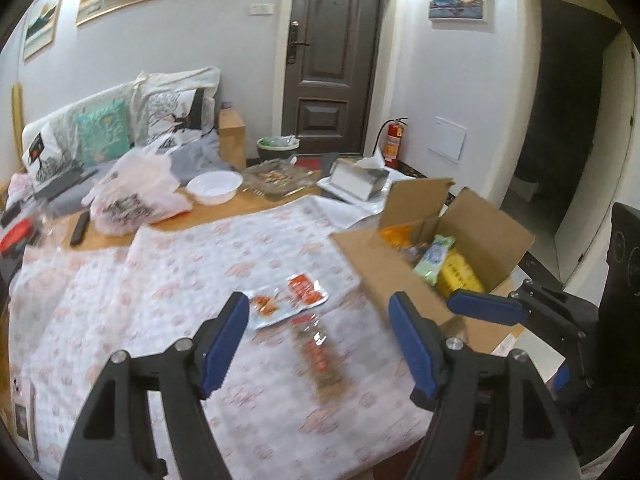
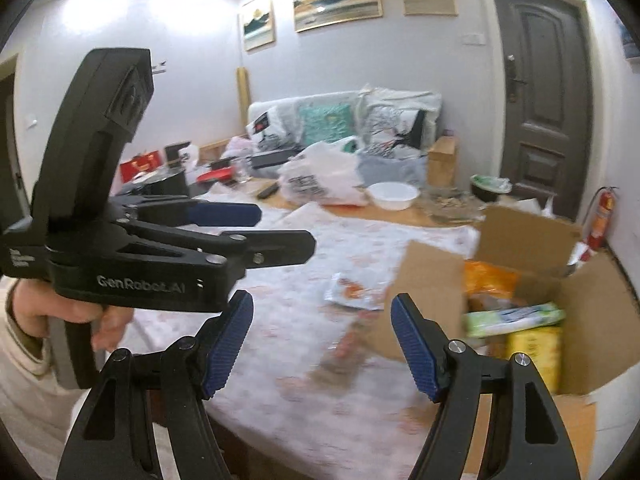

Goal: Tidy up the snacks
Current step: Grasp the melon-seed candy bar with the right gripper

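Two snack packets lie on the patterned tablecloth: a white and orange one (image 1: 286, 300) (image 2: 352, 292) and a long clear one with red label (image 1: 320, 356) (image 2: 344, 356), blurred. My left gripper (image 1: 320, 340) is open and empty just above them. My right gripper (image 2: 322, 344) is open and empty, also over the long packet. An open cardboard box (image 1: 492, 232) (image 2: 592, 320) at the right holds a green-white packet (image 1: 434, 258) (image 2: 516, 316), a yellow one (image 1: 460, 276) (image 2: 534, 348) and an orange one (image 1: 396, 236) (image 2: 490, 276). The right gripper's blue fingers (image 1: 486, 306) show near the box in the left wrist view.
A white bowl (image 1: 215, 187), a plastic bag (image 1: 136, 196), a glass tray (image 1: 280, 178) and a remote (image 1: 79, 229) stand at the table's far side. A sofa with cushions (image 1: 104, 132) lies behind. The left gripper's body (image 2: 120, 216) fills the left of the right wrist view.
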